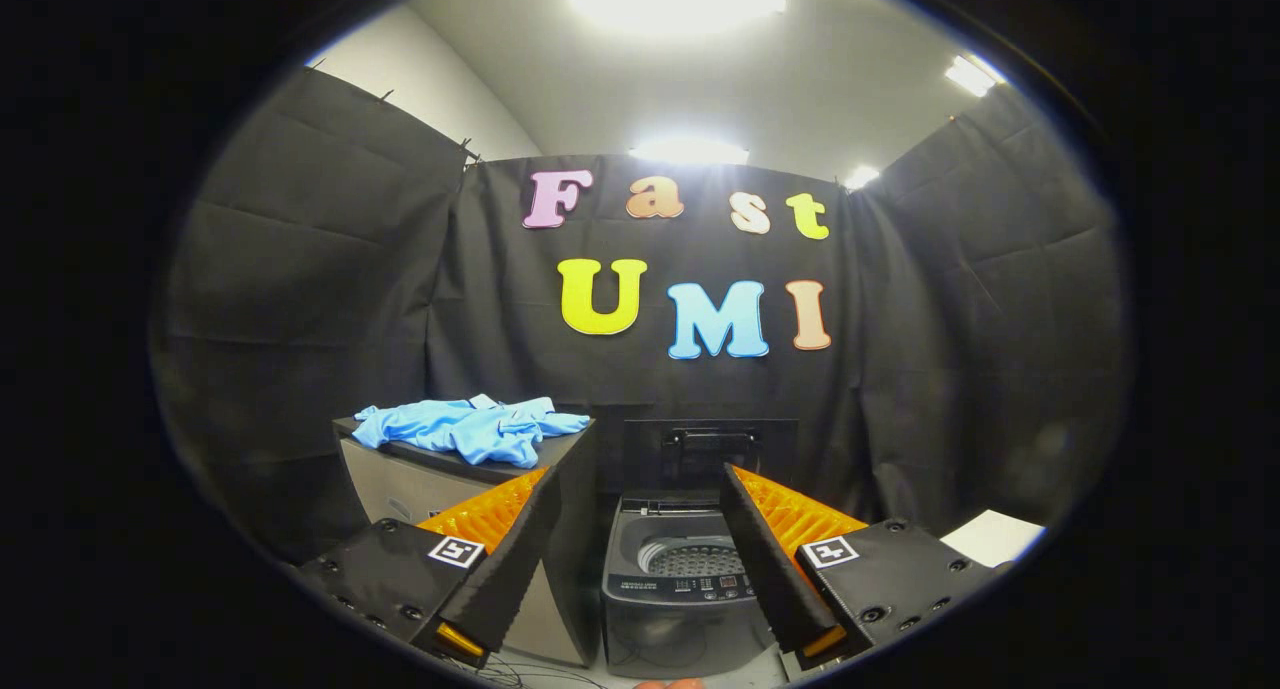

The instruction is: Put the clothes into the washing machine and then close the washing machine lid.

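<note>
The gripper (640, 479) is held spread wide, its two fingers well apart with nothing between the pads — it grips nothing. Straight ahead, seen through the gap between the fingers, stands a small top-loading washing machine (680, 594), grey, with its drum (700, 559) exposed and a control strip along the front edge. Its lid (710, 449) is raised upright behind the opening, a dark panel with a handle bar across it, resting against the booth's black cloth wall. Beyond the left finger sits a grey cabinet (400, 484) with a dark top, just beside the machine. On that top lies a light blue garment (470, 429) — crumpled, spread across most of the surface, well apart from the fingers. Beyond the right finger a white sheet (995, 536) shows.
</note>
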Motion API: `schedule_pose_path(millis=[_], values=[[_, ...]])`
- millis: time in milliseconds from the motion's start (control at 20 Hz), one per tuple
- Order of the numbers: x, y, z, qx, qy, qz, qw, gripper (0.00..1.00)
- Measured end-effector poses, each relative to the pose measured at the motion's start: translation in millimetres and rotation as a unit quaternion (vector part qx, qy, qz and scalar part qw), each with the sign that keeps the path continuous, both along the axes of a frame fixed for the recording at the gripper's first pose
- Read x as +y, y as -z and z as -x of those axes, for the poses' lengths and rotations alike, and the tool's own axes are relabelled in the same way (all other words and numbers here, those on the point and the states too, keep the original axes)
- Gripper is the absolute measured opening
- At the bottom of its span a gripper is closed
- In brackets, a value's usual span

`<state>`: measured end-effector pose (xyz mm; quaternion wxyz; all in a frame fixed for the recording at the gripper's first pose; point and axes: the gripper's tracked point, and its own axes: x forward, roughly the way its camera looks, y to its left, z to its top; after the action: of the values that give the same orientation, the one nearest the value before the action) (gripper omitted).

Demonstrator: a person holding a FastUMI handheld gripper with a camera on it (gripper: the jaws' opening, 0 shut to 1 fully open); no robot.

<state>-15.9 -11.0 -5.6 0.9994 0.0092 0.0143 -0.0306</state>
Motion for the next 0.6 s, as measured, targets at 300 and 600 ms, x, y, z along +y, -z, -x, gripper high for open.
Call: schedule_pose_path(millis=[300,600], values=[[-3.1,-13.5,0.8,-0.012,0.005,0.009,1.000,0.99],[9.5,-43.5,-43.1,0.023,-0.051,0.010,0.998,0.99]])
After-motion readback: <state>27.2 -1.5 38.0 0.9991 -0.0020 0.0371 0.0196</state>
